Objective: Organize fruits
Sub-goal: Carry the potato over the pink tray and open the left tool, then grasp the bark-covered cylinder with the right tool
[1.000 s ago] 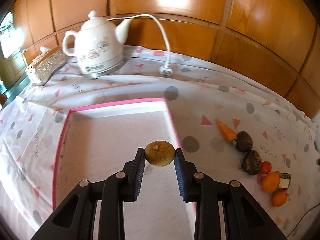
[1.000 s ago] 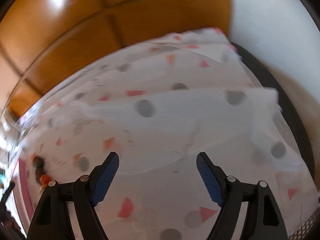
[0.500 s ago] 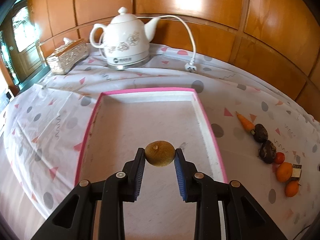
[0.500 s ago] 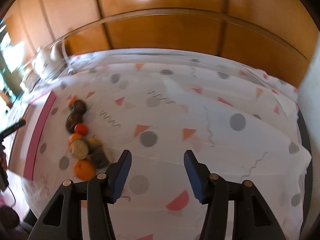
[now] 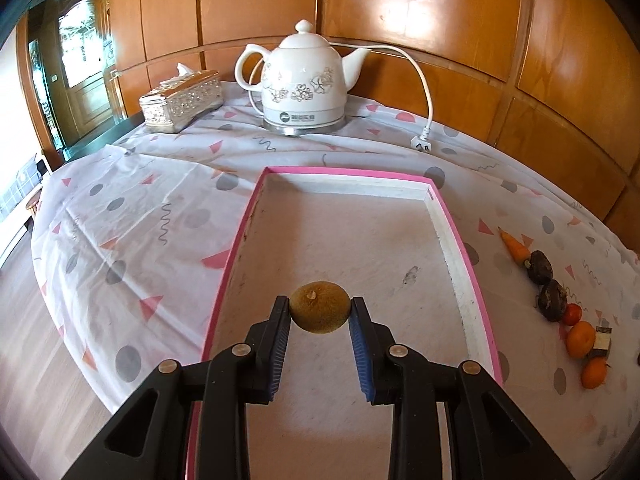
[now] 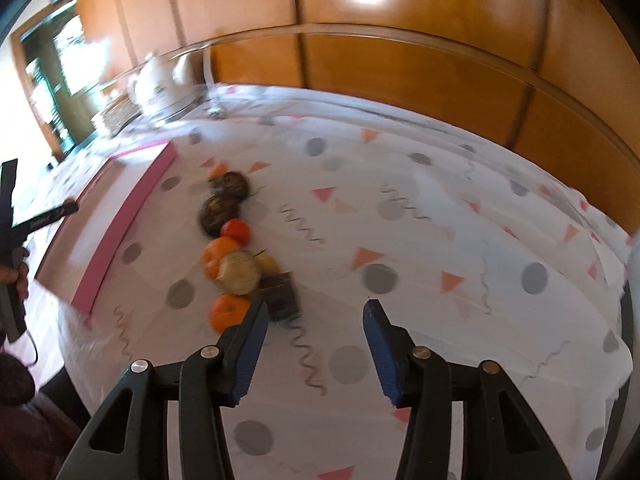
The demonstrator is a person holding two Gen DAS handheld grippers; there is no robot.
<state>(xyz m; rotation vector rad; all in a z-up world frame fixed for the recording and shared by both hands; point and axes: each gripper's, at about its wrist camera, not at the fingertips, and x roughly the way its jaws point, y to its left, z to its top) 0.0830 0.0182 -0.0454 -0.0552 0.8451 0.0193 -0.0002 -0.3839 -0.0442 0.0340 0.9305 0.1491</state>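
My left gripper (image 5: 319, 316) is shut on a brown kiwi (image 5: 319, 307) and holds it above the near part of the pink-rimmed tray (image 5: 468, 264). To the tray's right lies a row of produce: a carrot (image 5: 515, 247), two dark round fruits (image 5: 540, 271), a small tomato (image 5: 572, 314) and oranges (image 5: 580, 338). My right gripper (image 6: 314, 330) is open and empty above the tablecloth, just right of an orange (image 6: 227, 312), a pale round fruit (image 6: 240, 273) and a dark block (image 6: 282, 296).
A white electric kettle (image 5: 304, 84) with its cord and plug (image 5: 422, 142) stands at the back. A silver tissue box (image 5: 182, 100) is at the back left. The wooden wall panel runs behind the table. The table edge drops off at the left.
The left gripper has drawn back with the kiwi, so more of the tray shows. The right gripper has swung left toward the fruit row and opened a little wider than half a second ago.
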